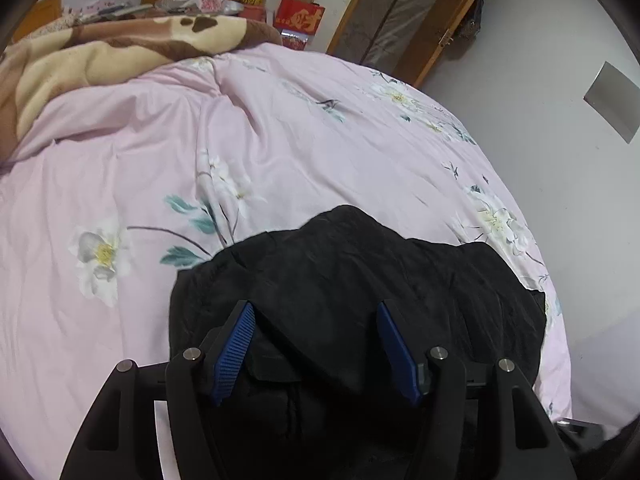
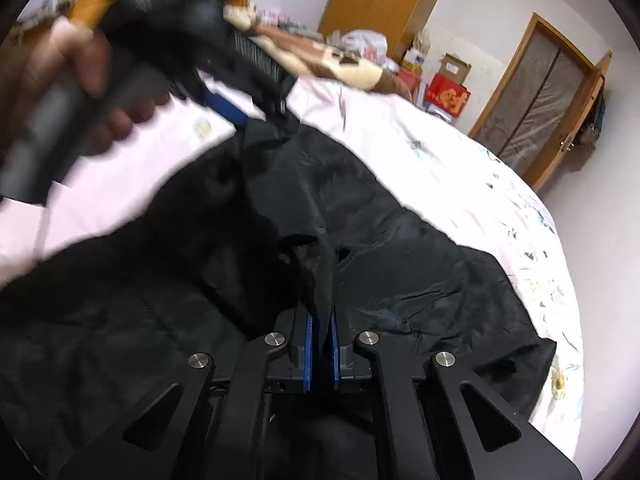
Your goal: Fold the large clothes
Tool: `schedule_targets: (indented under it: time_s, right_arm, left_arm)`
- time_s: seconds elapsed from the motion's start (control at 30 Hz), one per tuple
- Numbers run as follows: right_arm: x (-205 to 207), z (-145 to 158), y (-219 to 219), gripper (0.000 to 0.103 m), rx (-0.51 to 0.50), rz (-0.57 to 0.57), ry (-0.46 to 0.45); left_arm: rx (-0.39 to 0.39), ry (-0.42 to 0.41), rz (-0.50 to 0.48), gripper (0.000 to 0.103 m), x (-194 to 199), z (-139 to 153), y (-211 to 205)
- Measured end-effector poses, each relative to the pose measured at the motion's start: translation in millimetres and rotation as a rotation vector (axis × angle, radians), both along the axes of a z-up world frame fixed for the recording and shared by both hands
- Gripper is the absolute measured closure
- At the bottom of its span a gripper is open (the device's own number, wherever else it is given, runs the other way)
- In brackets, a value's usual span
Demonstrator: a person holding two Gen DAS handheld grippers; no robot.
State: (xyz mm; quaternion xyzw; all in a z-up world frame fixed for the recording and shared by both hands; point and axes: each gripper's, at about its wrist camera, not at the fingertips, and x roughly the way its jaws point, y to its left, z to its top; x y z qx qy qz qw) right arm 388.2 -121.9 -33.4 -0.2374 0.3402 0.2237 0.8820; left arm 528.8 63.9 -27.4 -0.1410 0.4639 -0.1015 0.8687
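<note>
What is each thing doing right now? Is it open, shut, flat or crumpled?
Black garment: crumpled on the bed, partly folded over itself.
Left gripper: open above the garment, gripping nothing.
Right gripper: shut on a fold of the garment.
Bedcover: spread out, wrinkled.
Blanket: bunched up at the far end.
Door: shut.

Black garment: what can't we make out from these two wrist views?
- Black garment: type and near hem unclear; left wrist view cuts it off below, behind the open left gripper.
- Right gripper: shut on a fold, the pinched part hidden between the pads.
- Person's hand: blurred in the right wrist view.
</note>
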Motion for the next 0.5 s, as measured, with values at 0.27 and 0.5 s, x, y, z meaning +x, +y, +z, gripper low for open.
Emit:
schedule_targets:
  time_s: [0.27, 0.5]
  right_arm:
    - [-18.2, -27.7, 12.4, 0.1, -0.055, 0.11, 0.117]
    - [6.4, 21.0, -34.9, 0.077, 0.298, 0.032, 0.25]
  left_arm:
    - [0.157, 0.109, 0.112, 0.04, -5.0, -22.2, 13.7]
    - [0.227, -0.063, 0.046, 0.04, -18.8, 28.1, -9.8]
